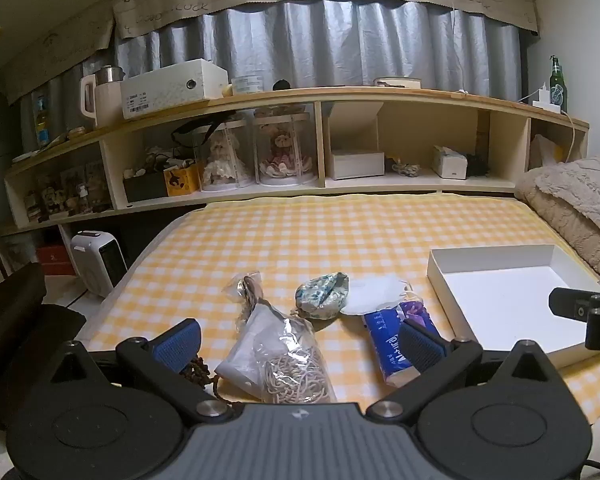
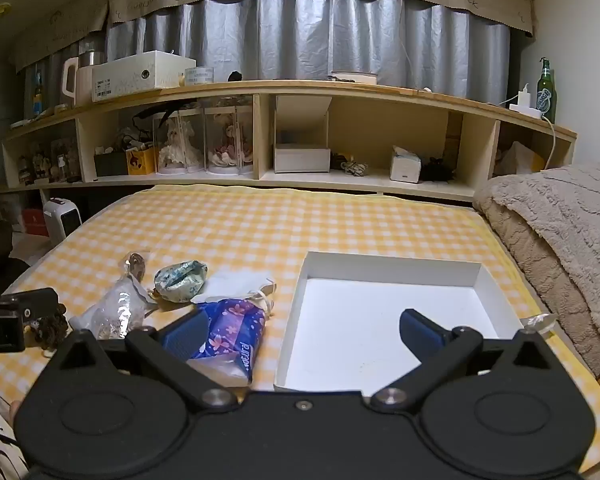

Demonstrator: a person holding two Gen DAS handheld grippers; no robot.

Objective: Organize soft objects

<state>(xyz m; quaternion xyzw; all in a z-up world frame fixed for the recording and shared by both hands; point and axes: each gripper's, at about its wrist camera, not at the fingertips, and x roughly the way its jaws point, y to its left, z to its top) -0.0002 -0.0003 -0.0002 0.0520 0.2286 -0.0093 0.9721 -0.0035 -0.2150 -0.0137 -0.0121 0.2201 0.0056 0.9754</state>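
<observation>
On the yellow checked bed lie a clear bag of beige string (image 1: 290, 364) (image 2: 116, 314), a floral cloth pouch (image 1: 322, 291) (image 2: 180, 276), a white face mask (image 1: 374, 294) (image 2: 236, 286) and a blue tissue pack (image 1: 392, 344) (image 2: 232, 330). An empty white box (image 1: 504, 300) (image 2: 384, 320) sits to their right. My left gripper (image 1: 298, 346) is open and empty, its jaws on either side of the string bag. My right gripper (image 2: 302, 334) is open and empty, over the box's left wall and the tissue pack.
A wooden shelf unit (image 1: 320, 144) with dolls, boxes and a tissue box stands behind the bed. A folded beige blanket (image 2: 560, 232) lies at the right. A white heater (image 1: 98, 260) stands on the floor at the left. A brown cord (image 1: 200, 372) lies by my left finger.
</observation>
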